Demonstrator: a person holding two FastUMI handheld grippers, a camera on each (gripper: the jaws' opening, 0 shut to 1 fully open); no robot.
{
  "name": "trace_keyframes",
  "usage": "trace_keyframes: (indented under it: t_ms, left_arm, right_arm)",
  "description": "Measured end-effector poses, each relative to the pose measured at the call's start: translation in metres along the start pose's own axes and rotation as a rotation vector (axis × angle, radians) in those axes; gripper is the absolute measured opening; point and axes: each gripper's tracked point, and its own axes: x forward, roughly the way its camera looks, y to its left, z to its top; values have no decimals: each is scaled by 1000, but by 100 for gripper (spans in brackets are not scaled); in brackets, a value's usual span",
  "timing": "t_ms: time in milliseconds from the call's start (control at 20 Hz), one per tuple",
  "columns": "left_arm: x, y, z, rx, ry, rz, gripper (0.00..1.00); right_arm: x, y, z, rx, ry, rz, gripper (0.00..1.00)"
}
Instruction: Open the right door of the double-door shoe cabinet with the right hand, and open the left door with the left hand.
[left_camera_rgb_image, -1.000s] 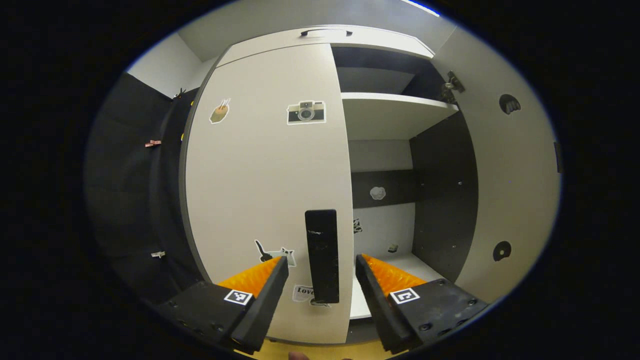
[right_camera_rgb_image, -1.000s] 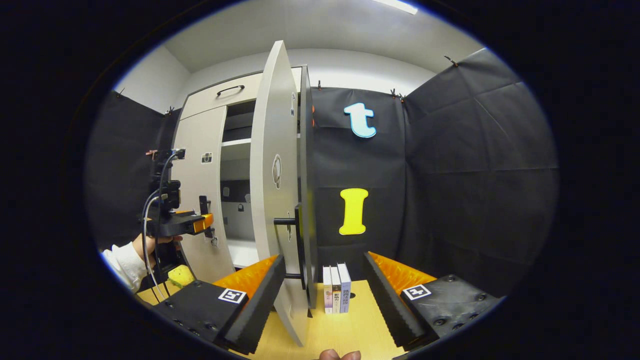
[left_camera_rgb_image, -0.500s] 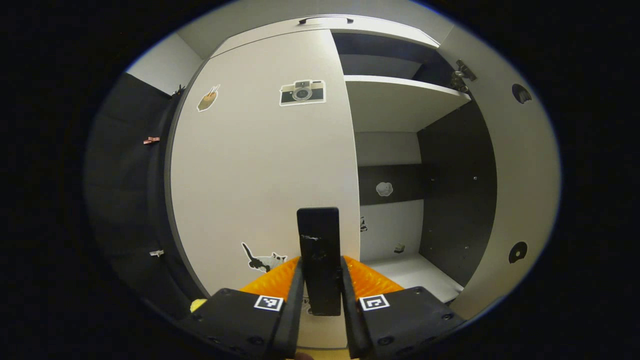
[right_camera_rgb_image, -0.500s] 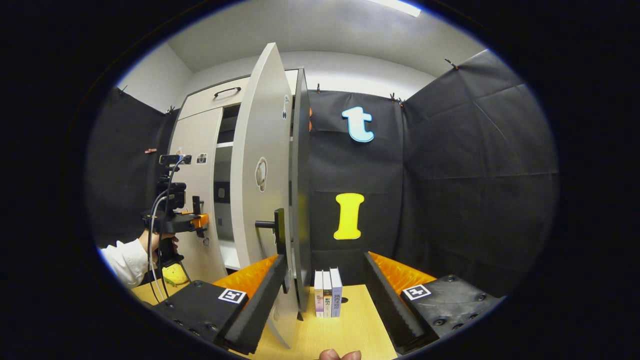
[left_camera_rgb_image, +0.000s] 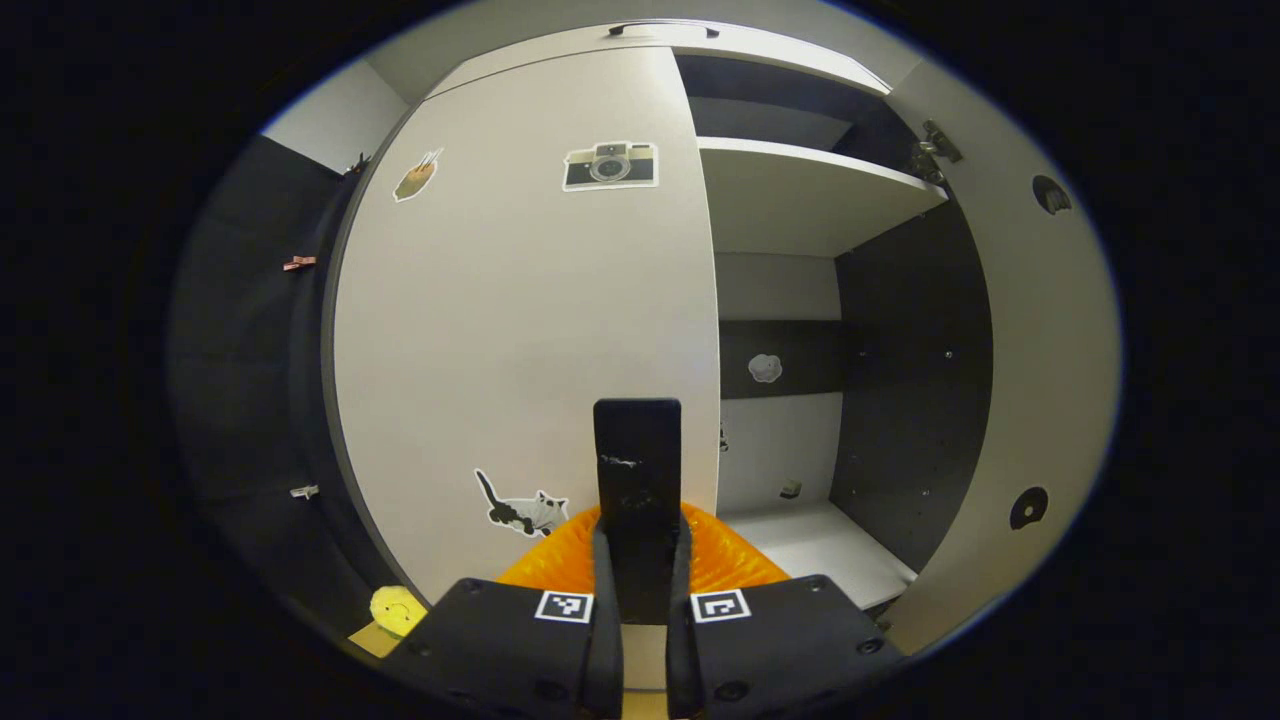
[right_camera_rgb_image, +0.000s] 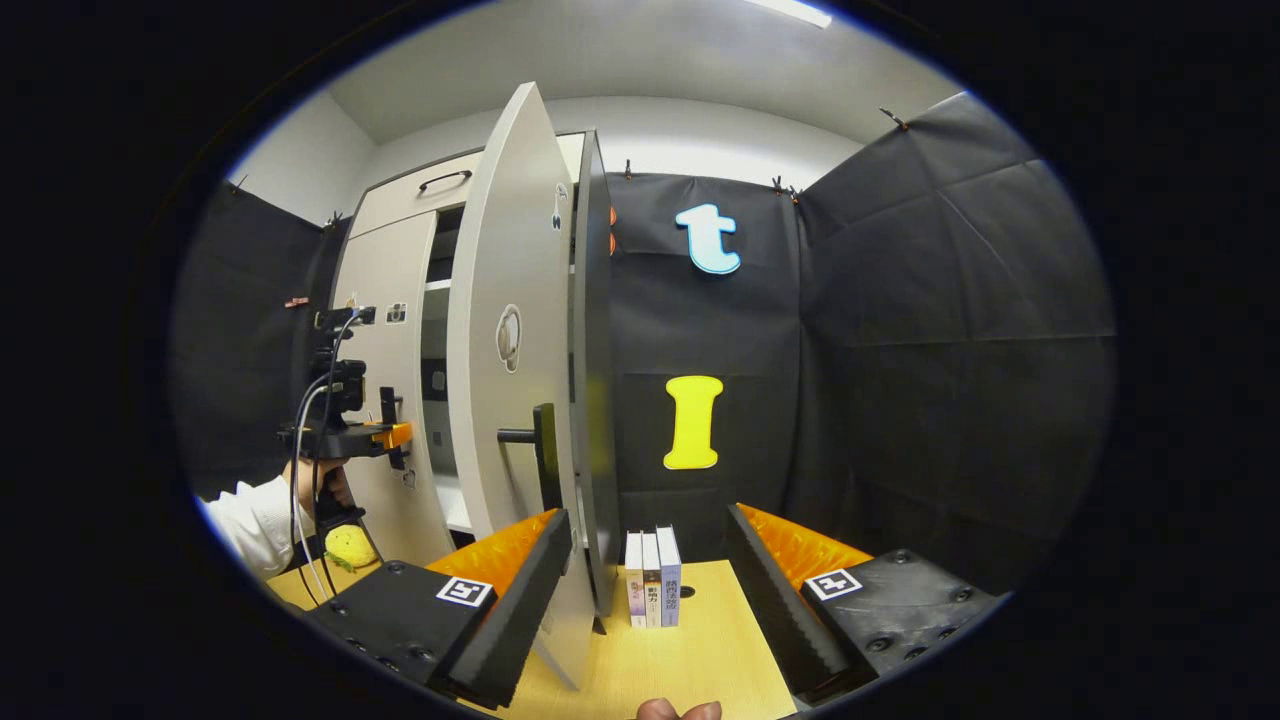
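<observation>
We have the left door (left_camera_rgb_image: 520, 330) of the shoe cabinet (right_camera_rgb_image: 400, 205) shut flush in front of us, and our left gripper (left_camera_rgb_image: 640, 545) is clamped on its dark handle (left_camera_rgb_image: 637, 470), both fingers pressed to the bar's sides. The panel looks stiff and light, hung on hinges at its outer edge, so we judge the handle the right hold, pulled in an arc. The right door (right_camera_rgb_image: 510, 340) stands swung wide; our right gripper (right_camera_rgb_image: 645, 580) hangs with jaws spread and nothing between them, near that door's handle (right_camera_rgb_image: 540, 455). Stickers on the left door carry pictures, no legible writing. Three books (right_camera_rgb_image: 650, 578) stand on the table (right_camera_rgb_image: 690, 660); their spine print is too small to read.
</observation>
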Motion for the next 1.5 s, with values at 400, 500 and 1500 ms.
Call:
trace_keyframes:
  t_ms: [400, 500, 1500]
  left_arm:
    - [-56, 15, -3, -29, 7, -98, 21]
    - [-77, 25, -4, -28, 13, -112, 18]
    - [-174, 131, -17, -56, -4, -224, 17]
  right_arm:
    - [-13, 20, 12, 21, -36, -6, 97]
    - [-15, 29, 13, 24, -34, -5, 97]
    - [-23, 115, 19, 52, -57, 77, 98]
